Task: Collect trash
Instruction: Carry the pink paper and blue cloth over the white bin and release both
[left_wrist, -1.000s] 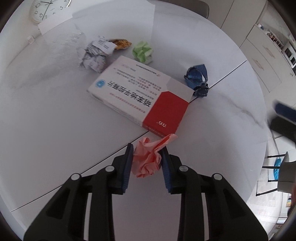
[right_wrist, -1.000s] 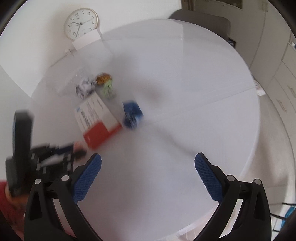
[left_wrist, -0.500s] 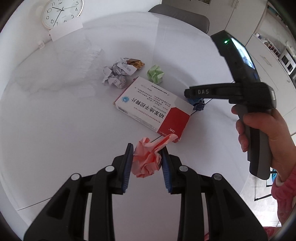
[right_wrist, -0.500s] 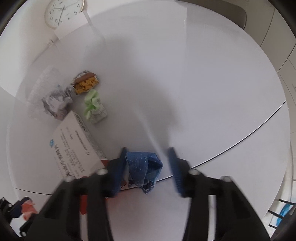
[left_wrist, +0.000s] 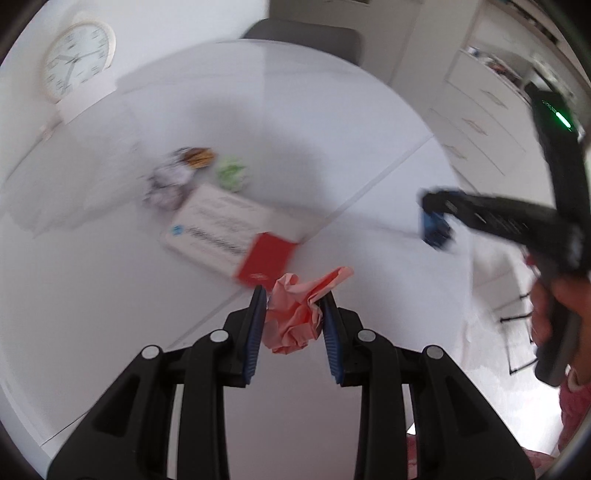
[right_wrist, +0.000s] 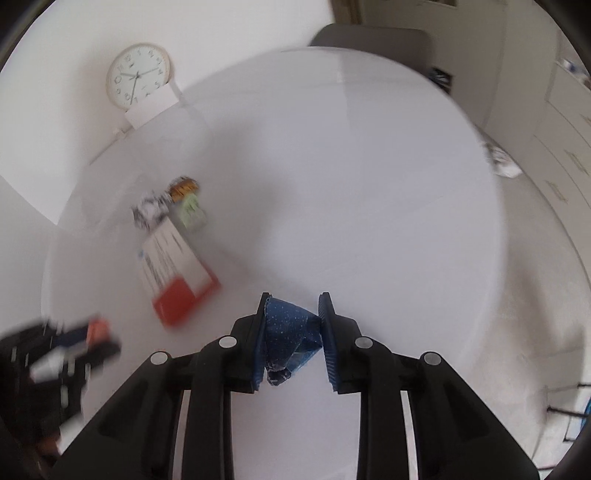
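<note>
Both wads have left the table since a second ago: the left gripper (left_wrist: 293, 325) now carries the pink paper wad (left_wrist: 295, 317) clear above the surface, clamped between its blue pads, and the right gripper (right_wrist: 293, 330), whose jaws have just been closing, pinches the blue foil wad (right_wrist: 290, 332) between its pads.

From the left wrist view the right gripper also shows at the right edge, blurred, with a hand (left_wrist: 561, 310) around its handle and the blue wad at its tip.

On the round white table (right_wrist: 369, 184) lie a red-and-white medicine box (left_wrist: 229, 240), and beyond it, near together, a crumpled printed paper (left_wrist: 166, 184), an orange-brown wrapper (left_wrist: 199, 157) and a green wad (left_wrist: 231, 173). A thin seam crosses the tabletop. A round wall clock (right_wrist: 138, 79) hangs behind the table with a white card (right_wrist: 151, 103) under it. A grey chair back (left_wrist: 303, 37) stands at the far rim, and white drawer cabinets (left_wrist: 480, 110) fill the right side of the room.
</note>
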